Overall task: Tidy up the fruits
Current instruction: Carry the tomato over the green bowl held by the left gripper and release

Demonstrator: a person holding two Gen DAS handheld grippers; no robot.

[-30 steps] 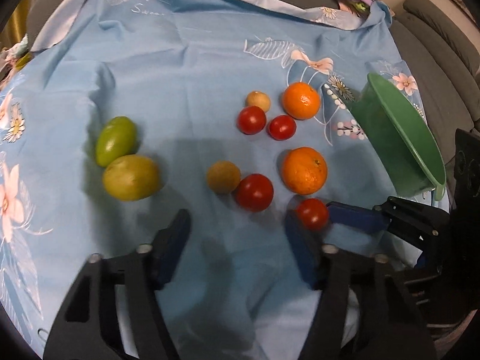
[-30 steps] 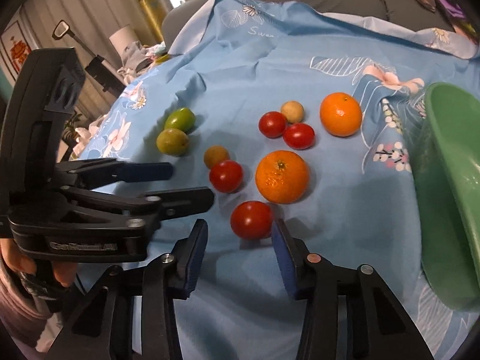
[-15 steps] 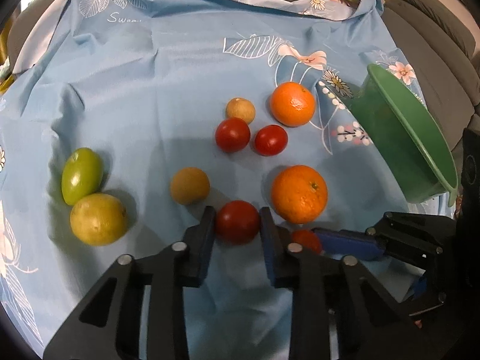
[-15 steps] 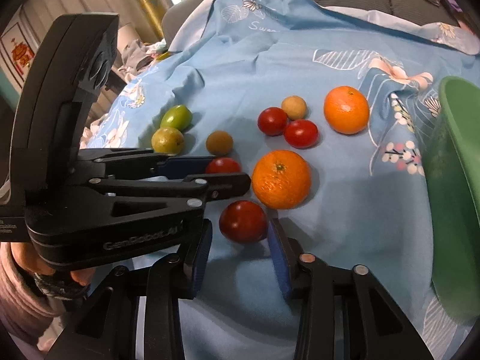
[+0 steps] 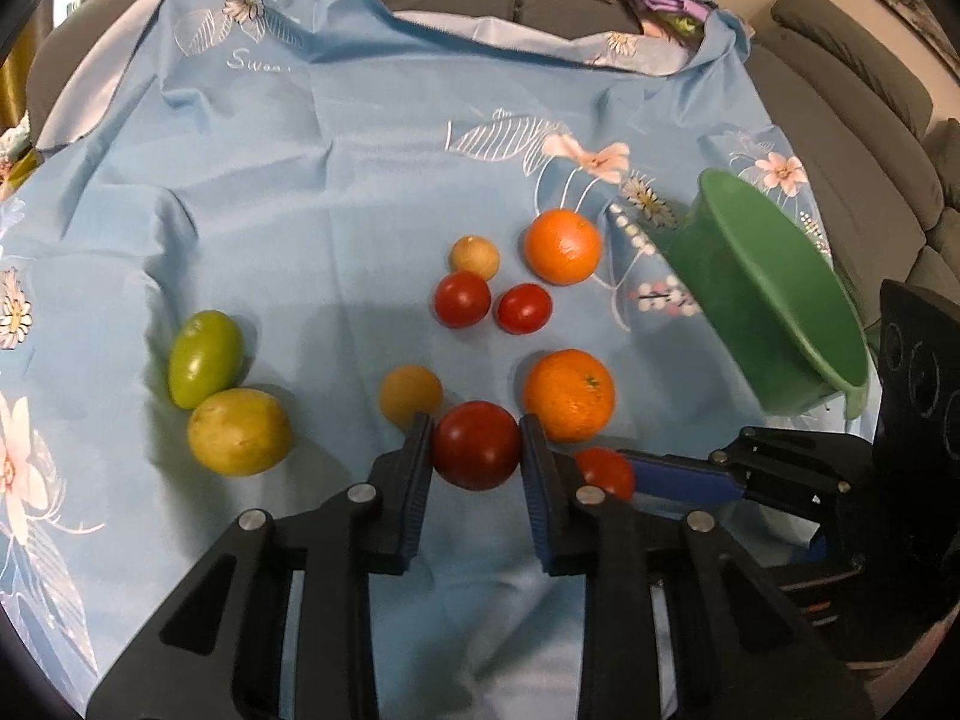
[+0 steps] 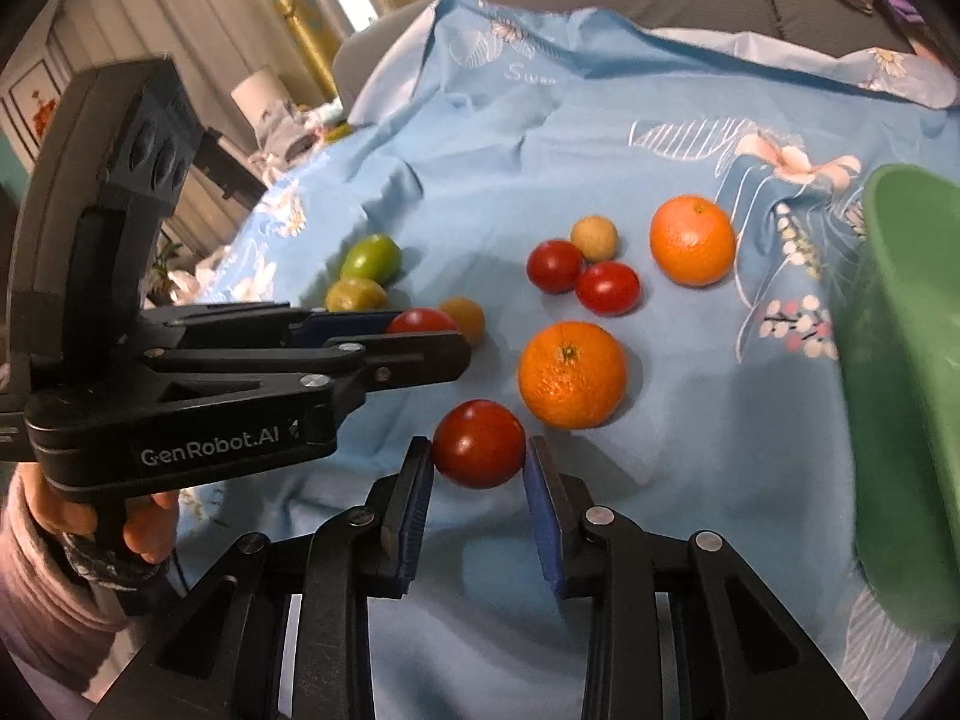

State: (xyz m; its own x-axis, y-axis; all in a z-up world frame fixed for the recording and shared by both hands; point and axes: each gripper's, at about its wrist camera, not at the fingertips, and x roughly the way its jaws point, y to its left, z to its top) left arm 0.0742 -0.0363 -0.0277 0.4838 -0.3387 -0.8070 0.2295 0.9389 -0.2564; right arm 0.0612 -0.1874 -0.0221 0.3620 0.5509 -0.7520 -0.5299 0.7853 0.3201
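Observation:
Several fruits lie on a blue flowered cloth (image 5: 336,192). My left gripper (image 5: 476,456) is shut on a red tomato (image 5: 476,445); it also shows in the right wrist view (image 6: 420,321). My right gripper (image 6: 478,468) has its jaws around a second red tomato (image 6: 478,443), closing on it with a small gap at the left pad; this tomato shows in the left wrist view (image 5: 607,471). Two oranges (image 5: 569,395) (image 5: 562,246), two more tomatoes (image 5: 462,299) (image 5: 524,308), two tan fruits (image 5: 410,394) (image 5: 475,257) and two green fruits (image 5: 205,357) (image 5: 239,431) lie around.
A green bowl (image 5: 774,306) stands tilted at the right edge of the cloth; it also shows in the right wrist view (image 6: 906,372). A grey sofa (image 5: 852,138) surrounds the cloth. The person's hand (image 6: 72,522) holds the left gripper.
My left gripper moved forward and closed on the near tomato. My right gripper moved up to the other tomato and narrowed its jaws around it.

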